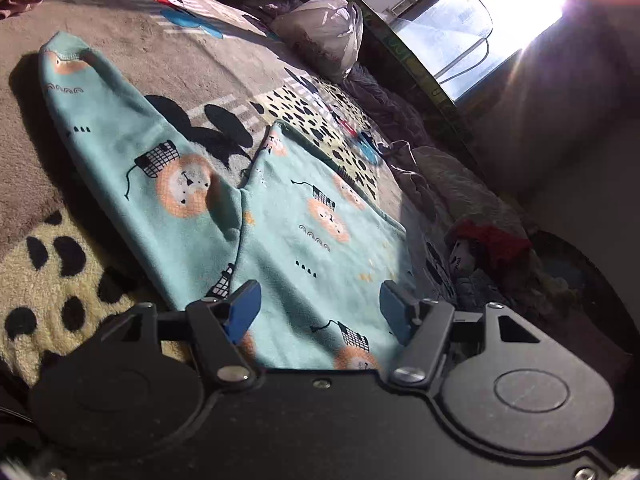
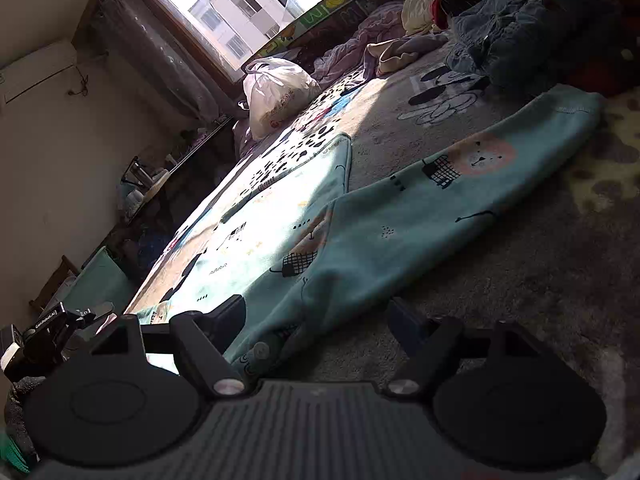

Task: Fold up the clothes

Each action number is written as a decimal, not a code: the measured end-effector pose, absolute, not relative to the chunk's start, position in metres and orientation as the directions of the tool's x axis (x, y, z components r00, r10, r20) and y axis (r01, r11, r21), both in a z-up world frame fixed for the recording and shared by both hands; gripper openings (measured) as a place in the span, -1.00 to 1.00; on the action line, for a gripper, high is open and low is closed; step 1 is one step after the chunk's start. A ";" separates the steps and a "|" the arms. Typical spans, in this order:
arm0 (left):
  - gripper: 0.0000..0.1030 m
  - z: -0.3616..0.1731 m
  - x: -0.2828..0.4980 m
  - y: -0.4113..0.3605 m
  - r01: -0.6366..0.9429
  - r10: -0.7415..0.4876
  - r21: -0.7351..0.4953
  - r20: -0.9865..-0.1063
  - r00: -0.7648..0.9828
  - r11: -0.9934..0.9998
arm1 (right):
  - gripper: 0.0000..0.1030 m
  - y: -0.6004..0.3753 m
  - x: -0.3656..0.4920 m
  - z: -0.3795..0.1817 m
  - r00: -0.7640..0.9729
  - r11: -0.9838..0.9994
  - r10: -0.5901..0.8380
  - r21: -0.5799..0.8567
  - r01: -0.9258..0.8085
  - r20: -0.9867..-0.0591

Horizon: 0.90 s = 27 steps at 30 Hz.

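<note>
Lying spread beneath both open tongs point(image 1: 320, 304), seemingly untouched, teal pyjamas point(image 1: 280, 216)

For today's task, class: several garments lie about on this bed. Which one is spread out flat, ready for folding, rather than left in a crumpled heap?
The teal lion-print trousers, legs spread flat on the blanket. The dark denim clothes and the pale lilac garment lie bunched up.

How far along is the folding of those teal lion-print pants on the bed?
Done: the teal pants lie spread on the blanket, legs apart. In hand: nothing; the left gripper and right gripper are open at the waist end. Left: every fold, plus the clothes heap.
</note>
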State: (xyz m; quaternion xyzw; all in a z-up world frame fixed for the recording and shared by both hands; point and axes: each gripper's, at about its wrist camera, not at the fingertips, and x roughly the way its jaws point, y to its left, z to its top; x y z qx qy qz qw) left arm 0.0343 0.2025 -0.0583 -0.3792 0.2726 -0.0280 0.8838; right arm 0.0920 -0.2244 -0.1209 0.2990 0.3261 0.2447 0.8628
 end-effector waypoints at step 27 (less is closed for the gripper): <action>0.07 -0.069 0.022 0.168 -0.247 -0.221 -0.808 -0.416 0.882 0.535 | 0.24 -0.135 0.065 -0.073 0.692 0.801 0.598 0.275 -0.532 -0.404</action>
